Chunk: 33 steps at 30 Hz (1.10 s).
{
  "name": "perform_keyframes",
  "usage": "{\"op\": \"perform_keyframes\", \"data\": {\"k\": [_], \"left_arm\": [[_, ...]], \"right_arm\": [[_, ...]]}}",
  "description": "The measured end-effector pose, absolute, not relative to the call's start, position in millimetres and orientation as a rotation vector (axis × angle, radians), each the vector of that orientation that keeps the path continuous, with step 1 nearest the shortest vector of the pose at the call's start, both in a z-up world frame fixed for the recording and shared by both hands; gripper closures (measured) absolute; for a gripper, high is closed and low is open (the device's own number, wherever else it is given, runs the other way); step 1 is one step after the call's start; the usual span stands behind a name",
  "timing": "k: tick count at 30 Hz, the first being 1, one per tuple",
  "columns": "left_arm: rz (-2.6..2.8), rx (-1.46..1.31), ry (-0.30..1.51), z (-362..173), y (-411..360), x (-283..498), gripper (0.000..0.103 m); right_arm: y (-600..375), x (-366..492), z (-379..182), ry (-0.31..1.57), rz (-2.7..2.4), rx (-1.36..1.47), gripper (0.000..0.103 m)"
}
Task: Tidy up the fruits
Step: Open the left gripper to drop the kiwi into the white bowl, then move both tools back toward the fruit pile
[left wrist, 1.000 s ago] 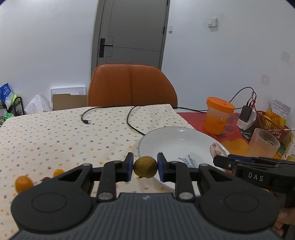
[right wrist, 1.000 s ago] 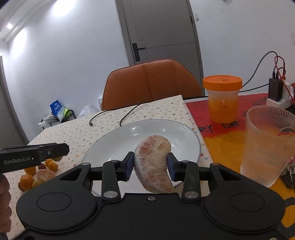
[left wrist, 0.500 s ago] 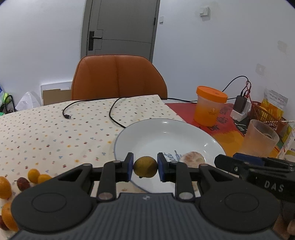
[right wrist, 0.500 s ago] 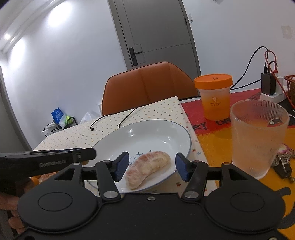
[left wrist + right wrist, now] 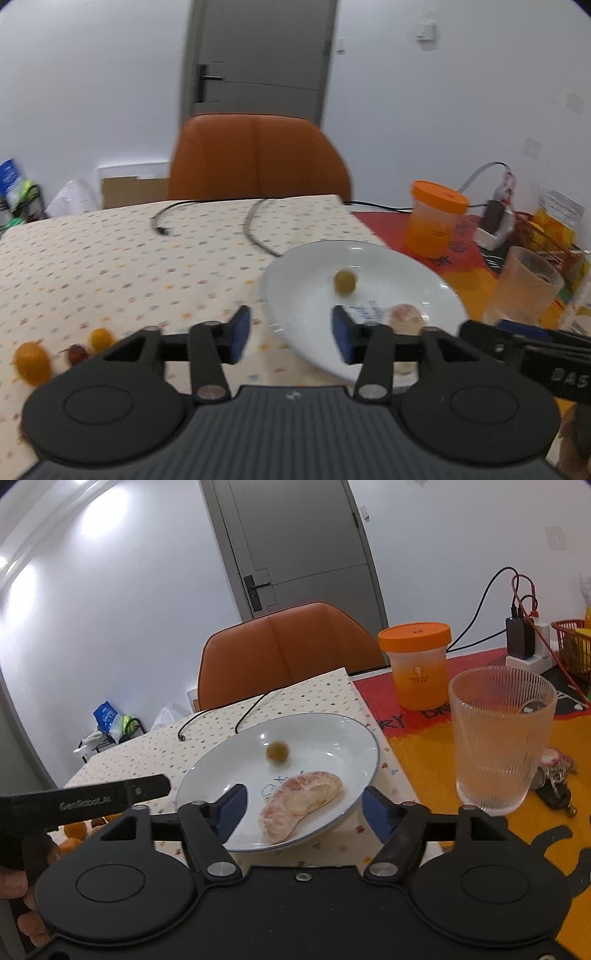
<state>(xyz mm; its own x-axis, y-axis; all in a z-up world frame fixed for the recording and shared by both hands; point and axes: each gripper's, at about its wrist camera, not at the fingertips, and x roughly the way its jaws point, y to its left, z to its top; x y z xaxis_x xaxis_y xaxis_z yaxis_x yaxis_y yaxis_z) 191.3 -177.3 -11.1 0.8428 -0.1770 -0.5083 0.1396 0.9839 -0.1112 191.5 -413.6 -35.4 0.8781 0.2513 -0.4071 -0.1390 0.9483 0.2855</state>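
Fruits were partly sorted: a small yellow-green round fruit lay loose near the middle of the white plate, and a peeled pinkish citrus segment lay on the plate's near side. The left hand-held gripper hung at the plate's near-left rim, pads spread apart and empty; the right hand-held gripper was likewise spread and empty. Judging by this, a placing step had just ended. Next likely meant reaching left of the plate for the small orange fruits on the bench.
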Motion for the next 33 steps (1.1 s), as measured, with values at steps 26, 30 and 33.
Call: {"op": "perform_keyframes", "data": {"k": [26, 30, 33], "left_arm": [[-0.012, -0.163, 0.488, 2, -80, 122, 0.007], [0.005, -0.177, 0.485, 3, -68, 112, 0.006], [0.010, -0.179, 0.490, 3, -60, 105, 0.006]], "right_arm": [[-351, 156, -17, 0.392, 0.198, 0.195, 0.004], [-341, 154, -18, 0.410, 0.232, 0.198, 0.004], [-332, 150, -19, 0.422, 0.253, 0.192, 0.004]]}}
